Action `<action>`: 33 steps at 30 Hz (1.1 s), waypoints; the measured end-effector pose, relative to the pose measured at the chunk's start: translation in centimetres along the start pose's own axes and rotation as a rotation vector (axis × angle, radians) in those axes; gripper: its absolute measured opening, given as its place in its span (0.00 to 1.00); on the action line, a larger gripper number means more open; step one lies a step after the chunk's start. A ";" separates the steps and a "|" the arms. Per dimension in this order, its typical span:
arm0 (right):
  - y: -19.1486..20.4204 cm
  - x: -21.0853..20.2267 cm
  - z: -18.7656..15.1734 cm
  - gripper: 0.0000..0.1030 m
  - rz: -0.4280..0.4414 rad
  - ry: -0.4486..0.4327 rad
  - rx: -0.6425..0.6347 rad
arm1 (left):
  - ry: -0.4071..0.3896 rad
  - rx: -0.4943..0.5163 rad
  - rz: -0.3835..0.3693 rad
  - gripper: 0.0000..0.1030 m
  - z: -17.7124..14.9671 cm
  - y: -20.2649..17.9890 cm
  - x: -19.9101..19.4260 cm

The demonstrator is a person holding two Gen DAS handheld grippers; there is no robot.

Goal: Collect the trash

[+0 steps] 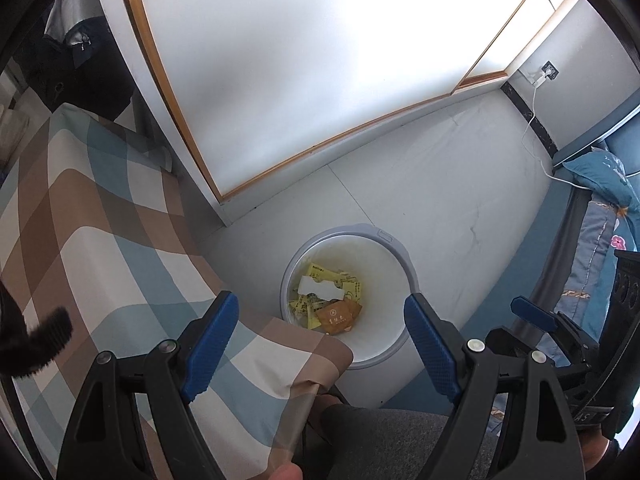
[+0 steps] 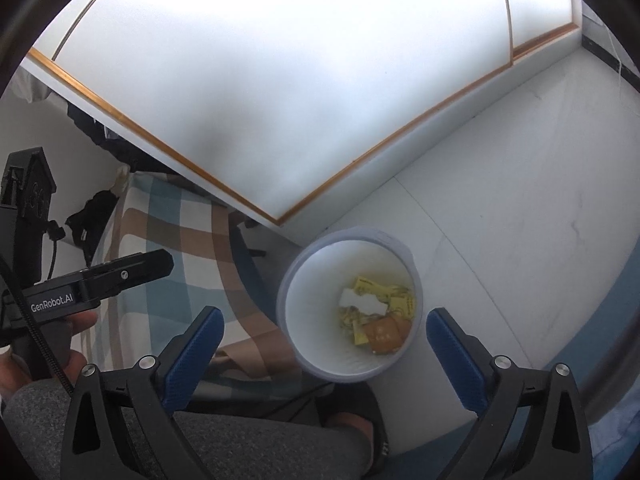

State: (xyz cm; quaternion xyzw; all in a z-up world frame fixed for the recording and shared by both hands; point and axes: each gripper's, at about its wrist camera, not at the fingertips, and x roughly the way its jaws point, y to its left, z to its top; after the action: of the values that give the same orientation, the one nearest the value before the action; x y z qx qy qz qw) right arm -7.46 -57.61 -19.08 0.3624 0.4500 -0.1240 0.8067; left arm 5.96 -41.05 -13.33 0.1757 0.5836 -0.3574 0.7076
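A round white trash bin (image 1: 394, 268) stands on the floor beside the checked table; it also shows in the right wrist view (image 2: 316, 280). Inside lie yellow wrappers (image 1: 352, 286), a white paper scrap (image 1: 320, 286) and an orange packet (image 1: 336, 316); the right wrist view shows the yellow wrappers (image 2: 402, 300), the scrap (image 2: 362, 302) and the orange packet (image 2: 384, 334). My left gripper (image 1: 320, 328) is open and empty, above the table's corner and the bin. My right gripper (image 2: 324, 338) is open and empty, above the bin.
A table with a checked blue, brown and white cloth (image 1: 100, 220) fills the left. A white cabinet with wood trim (image 1: 300, 60) stands behind the bin. A bed with blue bedding (image 1: 600, 216) is at the right. The person's grey-trousered leg (image 2: 240, 444) is below.
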 end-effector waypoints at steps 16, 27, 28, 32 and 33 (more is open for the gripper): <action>0.3 -0.8 0.0 0.99 -0.011 -0.017 -0.008 | -0.009 -0.011 0.024 0.80 -0.6 0.1 -0.7; 0.4 -1.2 0.2 0.99 -0.015 -0.027 -0.014 | -0.024 -0.004 0.039 0.80 -0.5 -0.3 -1.2; 0.4 -1.2 0.2 0.99 -0.015 -0.027 -0.015 | -0.028 -0.001 0.041 0.80 -0.5 -0.3 -1.3; 0.6 -1.3 0.3 0.99 -0.013 -0.030 -0.024 | -0.027 0.005 0.048 0.80 -0.6 -0.3 -1.3; 0.6 -1.3 0.3 0.99 -0.014 -0.031 -0.024 | -0.025 0.006 0.051 0.80 -0.6 -0.3 -1.2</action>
State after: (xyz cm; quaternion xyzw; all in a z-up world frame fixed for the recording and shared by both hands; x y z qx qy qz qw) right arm -7.71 -57.59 -17.66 0.3476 0.4416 -0.1298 0.8169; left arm 5.21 -40.48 -12.26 0.1881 0.5692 -0.3430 0.7232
